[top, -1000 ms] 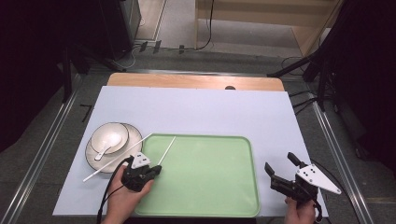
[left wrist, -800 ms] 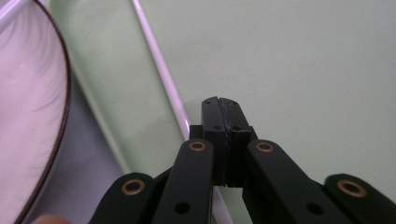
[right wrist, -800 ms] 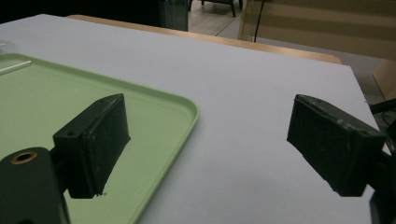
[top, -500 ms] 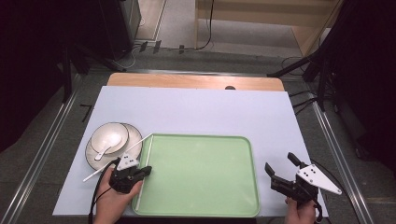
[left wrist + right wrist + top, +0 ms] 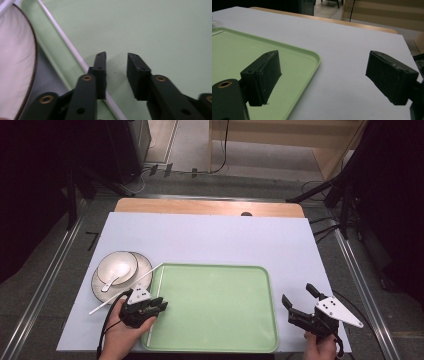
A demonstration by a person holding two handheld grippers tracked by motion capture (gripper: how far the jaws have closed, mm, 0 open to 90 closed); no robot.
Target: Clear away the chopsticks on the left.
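Far left of the table (image 5: 210, 235): a white plate (image 5: 145, 265) bears a white bowl (image 5: 111, 266) with a white spoon (image 5: 116, 274) lying in it. A thin white chopstick (image 5: 152, 270) runs from the near left, past the plate's near right edge, up onto the far left corner of the green tray (image 5: 215, 305); a second white chopstick (image 5: 155, 317) lies along the tray's left rim, running near to far.

Near left: the left gripper (image 5: 159, 306), held in the person's left hand (image 5: 120, 335), sits over the tray's left rim with its tips pointing right across the tray. In the left gripper view the left gripper (image 5: 116, 67) has just been opening; its jaws stand a narrow gap apart with bare green tray between them and nothing held. The rim chopstick (image 5: 67, 45) passes just beside and under the left-hand jaw in that view; the bowl's edge (image 5: 17, 62) shows at the far left of that view.

Centre: the tray lies flat on the table's near half, its floor bare.

Near right: the right gripper (image 5: 297, 302) is held in the right hand (image 5: 320, 350) just off the tray's right rim, well apart from the chopsticks. In the right gripper view the right gripper (image 5: 322, 75) has its jaws wide apart, holding nothing, one over the tray's corner (image 5: 312, 57), the other over the bare table (image 5: 342, 45)
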